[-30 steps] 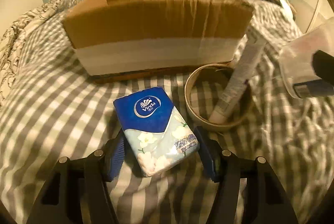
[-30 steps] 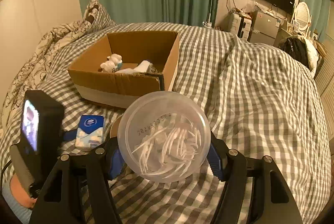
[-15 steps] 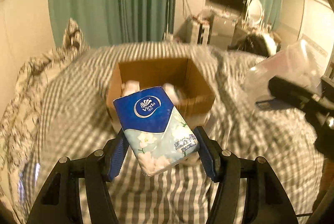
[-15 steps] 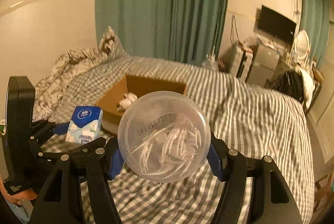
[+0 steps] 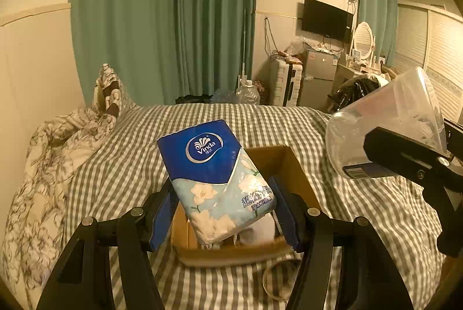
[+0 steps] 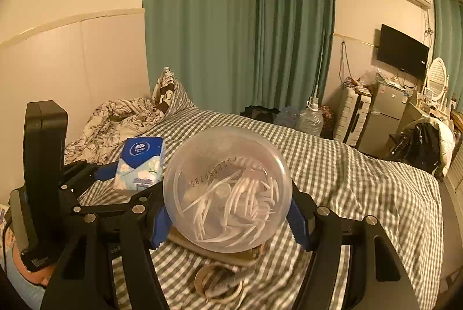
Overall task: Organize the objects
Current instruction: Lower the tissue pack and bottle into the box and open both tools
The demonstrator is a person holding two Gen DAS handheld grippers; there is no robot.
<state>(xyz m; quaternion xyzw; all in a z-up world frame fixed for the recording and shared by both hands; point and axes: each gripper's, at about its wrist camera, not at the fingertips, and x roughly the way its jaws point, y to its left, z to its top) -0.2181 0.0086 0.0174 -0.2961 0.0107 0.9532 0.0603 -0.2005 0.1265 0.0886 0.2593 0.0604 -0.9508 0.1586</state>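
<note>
My left gripper (image 5: 224, 211) is shut on a blue and white Vinda tissue pack (image 5: 215, 178) and holds it in the air above the open cardboard box (image 5: 292, 174) on the checked bed. The pack also shows in the right wrist view (image 6: 141, 162). My right gripper (image 6: 228, 217) is shut on a clear round plastic tub (image 6: 227, 188) of white picks, held to the right of the box; the tub also shows in the left wrist view (image 5: 385, 122). The box is mostly hidden behind the tub in the right wrist view.
A round wooden ring (image 6: 218, 282) lies on the checked bedspread (image 6: 347, 171) in front of the box. A patterned duvet and pillow (image 5: 72, 130) lie at the left. Green curtains, a suitcase, a fridge and a TV stand beyond the bed.
Both grippers have risen from the bed with their loads. The tissue pack went from lying on the bedspread to hanging above the box, and the tub was lifted beside it.
</note>
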